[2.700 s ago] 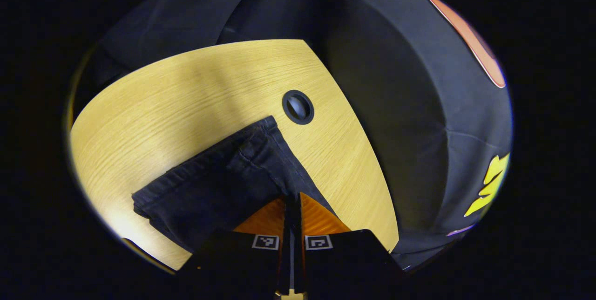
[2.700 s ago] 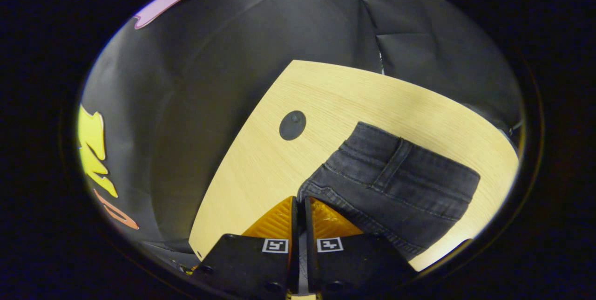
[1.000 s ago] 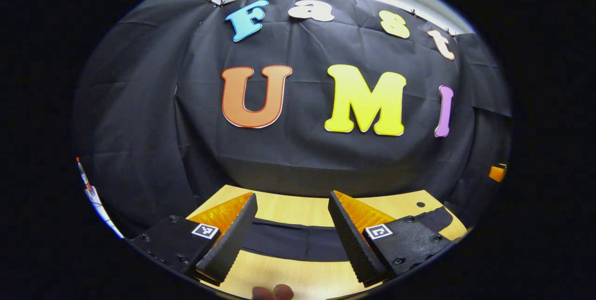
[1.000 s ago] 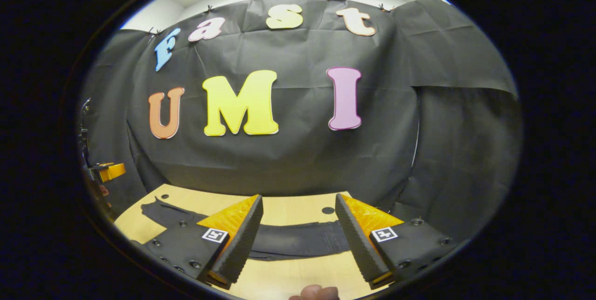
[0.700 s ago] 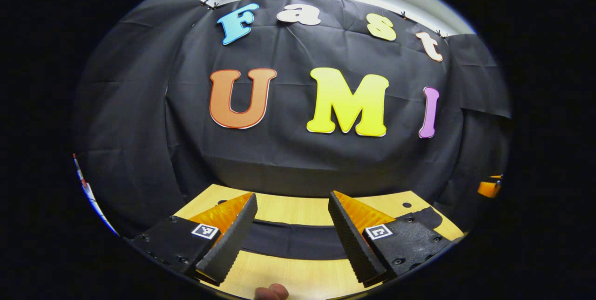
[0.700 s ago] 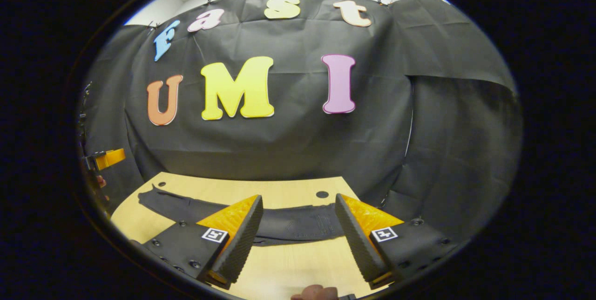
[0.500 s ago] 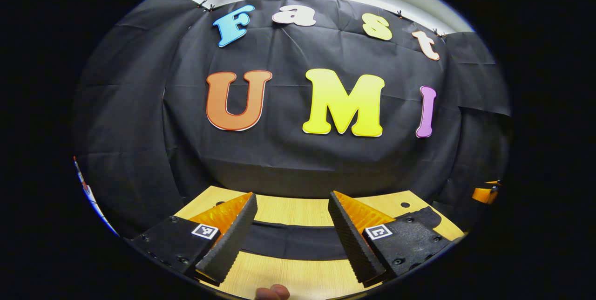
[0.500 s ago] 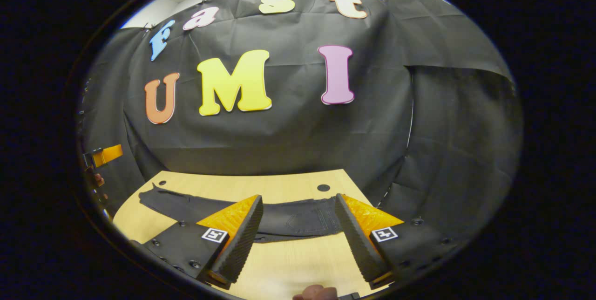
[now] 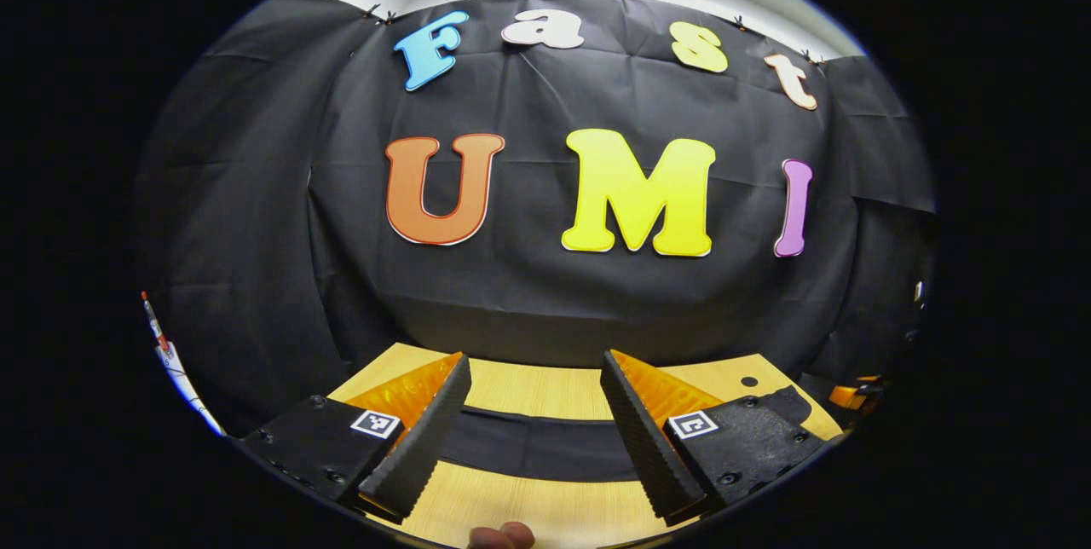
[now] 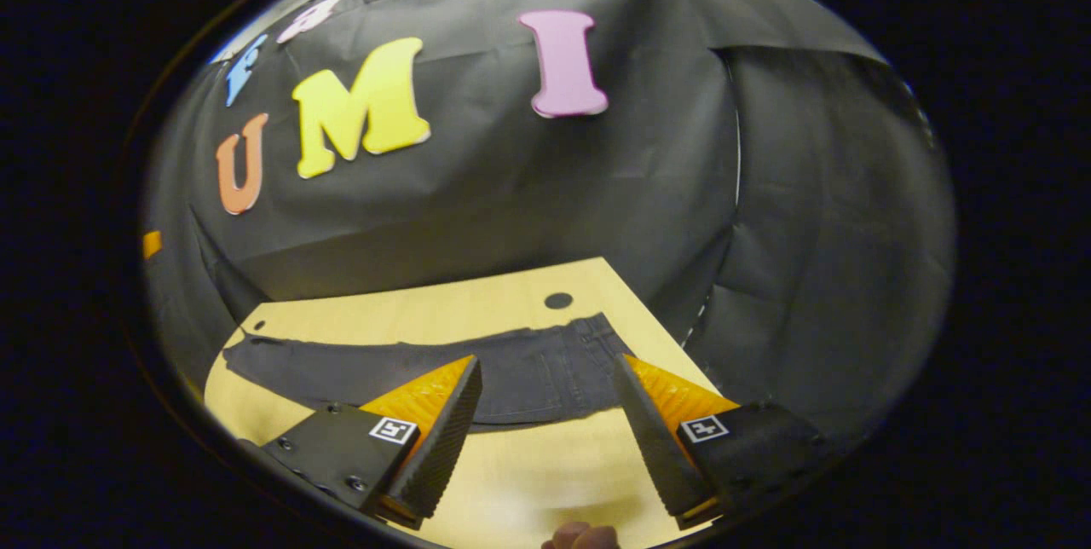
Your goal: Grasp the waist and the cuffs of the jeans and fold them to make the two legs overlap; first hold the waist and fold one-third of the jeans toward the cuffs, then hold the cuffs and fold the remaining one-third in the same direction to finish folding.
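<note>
I hold both hand-held grippers apart and empty, above the desk's (image 10: 511,481) near edge. Ahead of the right hand-held gripper (image 10: 545,438) the jeans (image 10: 443,374) lie flat, long axis crosswise, waist just beyond its fingers, so I judge it nearer. Left hand-held gripper (image 9: 533,438) faces mid-leg.

both views face the wall, sharing the table (image 9: 528,391) (low).

Tongs (image 10: 545,434) spread above jeans (image 10: 511,374) on table (image 10: 409,319).
</note>
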`<move>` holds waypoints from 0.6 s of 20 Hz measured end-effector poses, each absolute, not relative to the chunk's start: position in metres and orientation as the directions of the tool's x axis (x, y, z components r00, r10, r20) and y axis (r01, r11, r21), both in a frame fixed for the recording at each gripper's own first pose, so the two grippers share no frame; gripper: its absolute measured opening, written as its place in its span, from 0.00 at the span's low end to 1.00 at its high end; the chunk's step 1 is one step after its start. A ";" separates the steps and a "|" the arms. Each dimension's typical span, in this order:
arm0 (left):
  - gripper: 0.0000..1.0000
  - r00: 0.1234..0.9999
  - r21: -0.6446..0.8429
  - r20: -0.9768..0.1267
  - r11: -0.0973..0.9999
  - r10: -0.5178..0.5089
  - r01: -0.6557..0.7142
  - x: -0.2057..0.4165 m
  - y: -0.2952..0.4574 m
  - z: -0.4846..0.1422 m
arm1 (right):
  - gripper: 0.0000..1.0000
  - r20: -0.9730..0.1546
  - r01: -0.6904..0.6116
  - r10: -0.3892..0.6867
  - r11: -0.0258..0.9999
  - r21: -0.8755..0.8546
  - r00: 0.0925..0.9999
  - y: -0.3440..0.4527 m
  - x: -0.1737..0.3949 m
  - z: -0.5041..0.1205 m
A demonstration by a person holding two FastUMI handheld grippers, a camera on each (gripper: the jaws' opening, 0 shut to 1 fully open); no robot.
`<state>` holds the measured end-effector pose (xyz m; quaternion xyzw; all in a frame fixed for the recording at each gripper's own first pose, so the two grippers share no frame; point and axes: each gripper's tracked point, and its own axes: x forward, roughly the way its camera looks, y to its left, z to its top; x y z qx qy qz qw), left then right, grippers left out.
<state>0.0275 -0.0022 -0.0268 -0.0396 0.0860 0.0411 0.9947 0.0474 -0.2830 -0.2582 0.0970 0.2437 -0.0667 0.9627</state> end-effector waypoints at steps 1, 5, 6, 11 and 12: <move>0.93 0.980 -0.068 -0.181 0.993 0.084 -0.098 0.027 -0.001 -0.029 | 0.94 -0.515 0.187 -0.084 0.971 0.152 0.853 -0.295 0.059 -0.279; 0.98 0.971 -0.066 -0.209 0.989 0.117 -0.134 0.025 -0.003 -0.035 | 0.94 -0.593 0.207 -0.071 0.965 0.164 0.802 -0.325 0.094 -0.341; 0.98 0.968 -0.063 -0.216 0.988 0.125 -0.141 0.024 -0.003 -0.037 | 0.97 -0.604 0.211 -0.078 0.966 0.151 0.793 -0.333 0.101 -0.352; 0.98 0.960 -0.040 -0.237 0.986 0.146 -0.160 0.021 -0.004 -0.040 | 0.96 -0.663 0.232 -0.038 0.951 0.206 0.747 -0.348 0.118 -0.390; 0.98 0.959 -0.037 -0.239 0.986 0.151 -0.164 0.024 -0.003 -0.043 | 0.97 -0.671 0.230 -0.027 0.949 0.216 0.741 -0.346 0.119 -0.397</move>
